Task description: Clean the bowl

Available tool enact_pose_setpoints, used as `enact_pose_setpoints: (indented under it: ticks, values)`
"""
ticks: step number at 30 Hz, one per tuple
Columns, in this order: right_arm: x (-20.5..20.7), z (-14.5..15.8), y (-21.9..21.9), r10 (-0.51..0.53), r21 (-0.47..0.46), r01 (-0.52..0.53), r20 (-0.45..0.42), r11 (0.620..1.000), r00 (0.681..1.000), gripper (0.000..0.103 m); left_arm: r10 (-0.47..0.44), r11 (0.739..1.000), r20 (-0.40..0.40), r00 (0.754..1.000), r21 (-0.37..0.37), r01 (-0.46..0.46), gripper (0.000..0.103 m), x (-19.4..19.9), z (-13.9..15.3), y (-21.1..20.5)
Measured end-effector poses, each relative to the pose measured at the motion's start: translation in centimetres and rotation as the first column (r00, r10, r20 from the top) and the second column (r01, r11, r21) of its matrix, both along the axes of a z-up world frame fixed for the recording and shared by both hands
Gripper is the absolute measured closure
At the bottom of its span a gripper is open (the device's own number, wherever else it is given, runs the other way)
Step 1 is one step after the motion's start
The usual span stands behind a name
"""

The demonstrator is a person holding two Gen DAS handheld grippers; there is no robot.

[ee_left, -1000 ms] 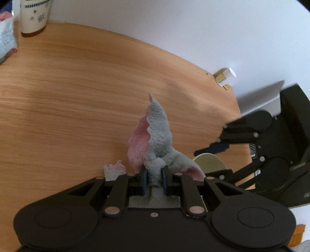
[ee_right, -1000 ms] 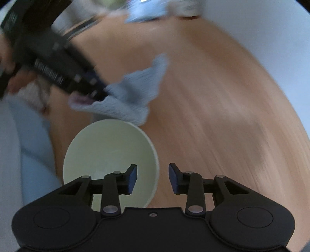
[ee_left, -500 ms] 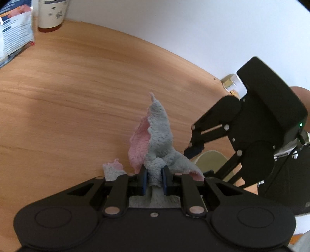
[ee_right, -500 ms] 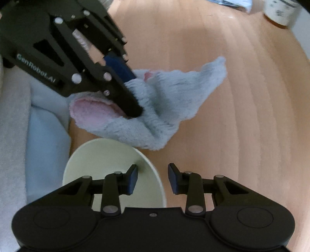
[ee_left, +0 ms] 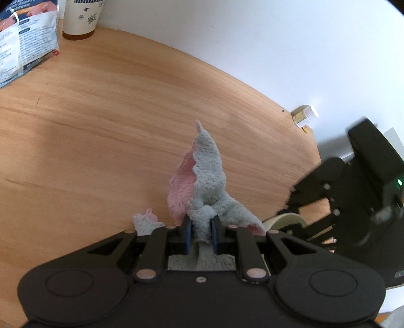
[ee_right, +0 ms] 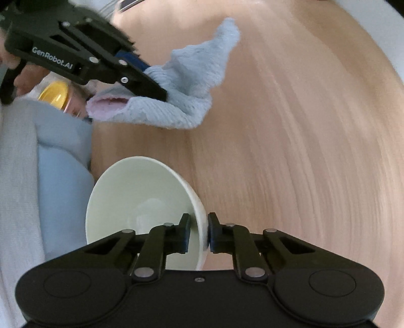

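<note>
My right tongs [ee_right: 198,233] have just been closing onto the bowl [ee_right: 141,201] rim; left tongs [ee_left: 201,233] clamp the cloth [ee_left: 207,181] at eleven o'clock. Next: wipe inside.

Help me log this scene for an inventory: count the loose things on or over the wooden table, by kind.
Bowl: 1
Cloth: 1
Patterned cup: 1
Printed pouch: 1
Small white-capped bottle: 1
Total: 5
</note>
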State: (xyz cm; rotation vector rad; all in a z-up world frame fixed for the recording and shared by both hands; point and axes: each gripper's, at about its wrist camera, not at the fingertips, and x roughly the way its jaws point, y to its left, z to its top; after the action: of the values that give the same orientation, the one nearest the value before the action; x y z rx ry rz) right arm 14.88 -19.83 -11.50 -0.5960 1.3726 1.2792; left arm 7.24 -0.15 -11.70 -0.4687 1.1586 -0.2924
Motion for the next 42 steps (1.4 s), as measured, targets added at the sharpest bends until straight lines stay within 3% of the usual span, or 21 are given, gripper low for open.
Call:
enact_pose_setpoints:
  ticks: [4,7,9,13,16,21,26,32,36,42]
  values:
    - [-1.2,0.9,-2.0,-0.151,0.02,0.15,0.041,0.989,0.988,0.092,-0.029,0.999,0.015,0.999,-0.022,0.029,0.089,0.7,0.1,-0.3]
    - [-3.2,1.4,-3.3,-0.285,0.03,0.284,0.086,0.958,0.955,0.092,-0.041,0.998,0.018,0.999,-0.047,0.042,0.089,1.3,0.0,-0.7]
    - [-4.8,1.6,-5.4,-0.422,0.037,0.421,0.136,0.906,0.896,0.092,-0.056,0.996,0.015,0.998,-0.067,0.057,0.089,1.7,0.0,-1.2]
    - [-7.2,2.8,-5.5,-0.515,0.084,0.512,0.265,0.855,0.815,0.092,-0.112,0.987,0.038,0.993,-0.11,0.116,0.089,2.7,0.5,-2.6]
    - [-7.8,3.9,-5.9,-0.543,0.12,0.541,0.373,0.833,0.753,0.091,-0.158,0.974,0.057,0.986,-0.154,0.166,0.089,3.4,1.3,-3.8]
    - [-8.5,5.1,-5.7,-0.593,0.192,0.575,0.445,0.796,0.672,0.091,-0.25,0.95,0.094,0.964,-0.165,0.263,0.089,4.2,2.8,-6.2]
    - [-8.6,6.8,-6.0,-0.629,0.265,0.581,0.47,0.769,0.619,0.09,-0.298,0.942,0.098,0.949,-0.127,0.309,0.089,5.0,3.0,-7.8]
    - [-8.8,8.0,-6.8,-0.655,0.302,0.596,0.507,0.744,0.561,0.089,-0.291,0.946,0.087,0.953,-0.123,0.3,0.089,4.8,2.7,-7.1]
    - [-8.8,8.2,-7.6,-0.7,0.316,0.639,0.475,0.701,0.534,0.088,-0.252,0.96,0.055,0.966,-0.108,0.257,0.089,4.7,1.6,-5.9]
    - [-7.8,7.5,-9.7,-0.789,0.338,0.727,0.411,0.597,0.457,0.088,-0.164,0.974,-0.046,0.985,-0.168,0.154,0.089,4.0,-0.7,-3.5]
